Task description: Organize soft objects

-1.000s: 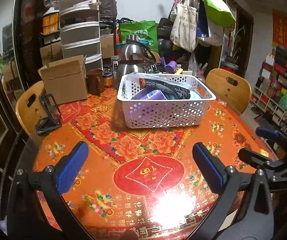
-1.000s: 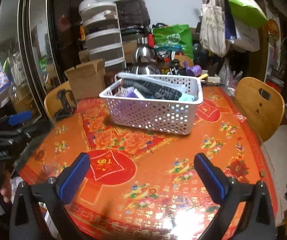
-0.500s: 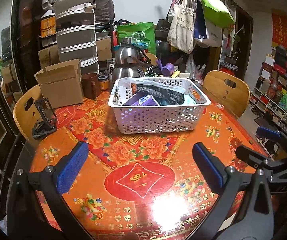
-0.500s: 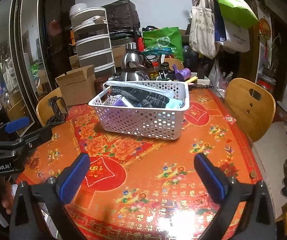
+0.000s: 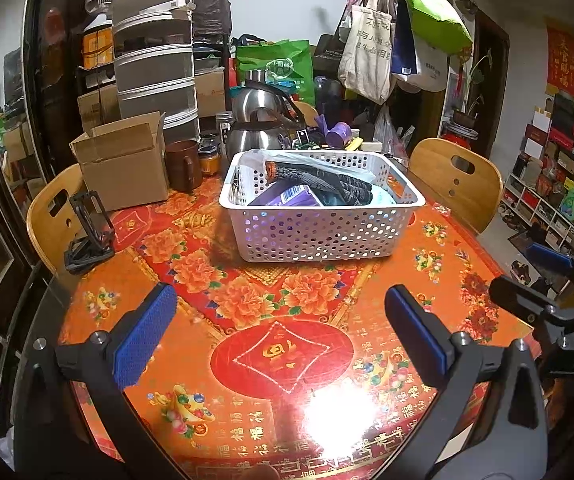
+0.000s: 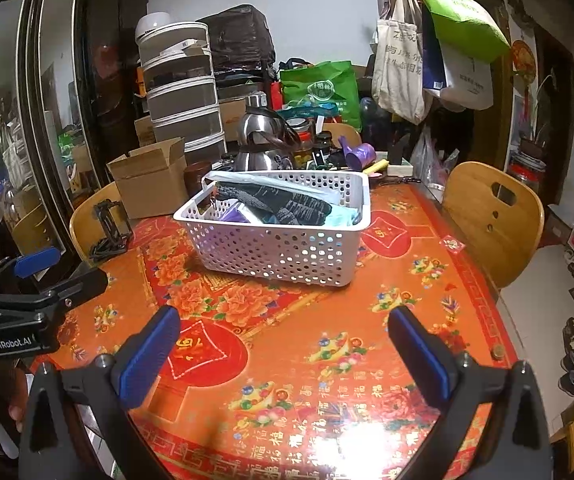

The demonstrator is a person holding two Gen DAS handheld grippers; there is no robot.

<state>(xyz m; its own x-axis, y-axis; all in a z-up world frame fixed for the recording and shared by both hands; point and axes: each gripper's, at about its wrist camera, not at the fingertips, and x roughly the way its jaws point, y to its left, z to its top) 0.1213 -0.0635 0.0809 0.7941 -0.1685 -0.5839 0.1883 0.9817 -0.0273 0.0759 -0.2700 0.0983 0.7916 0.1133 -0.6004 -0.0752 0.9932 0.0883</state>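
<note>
A white perforated basket (image 5: pixel 319 232) (image 6: pixel 279 248) stands mid-table on the red-orange flowered tablecloth (image 5: pixel 271 312). Inside lie a dark grey patterned cloth (image 5: pixel 319 178) (image 6: pixel 279 200), a purple packet (image 5: pixel 287 198), a teal soft item (image 5: pixel 381 196) and a clear plastic bag (image 5: pixel 311 160). My left gripper (image 5: pixel 279 332) is open over the near table edge, well short of the basket, with nothing between its blue pads. My right gripper (image 6: pixel 283 344) is open too, likewise empty and back from the basket. Each gripper shows at the side of the other's view.
An open cardboard box (image 5: pixel 127 164), a brown mug (image 5: pixel 183 166), jars and steel kettles (image 5: pixel 259 120) crowd the table's far side. A black folding stand (image 5: pixel 89 232) sits at the left. Wooden chairs (image 5: pixel 455 180) flank the table. Bags hang above at the back right.
Both grippers have pulled back and risen from the basket, which now looks smaller and farther away. Both stay open and empty.
</note>
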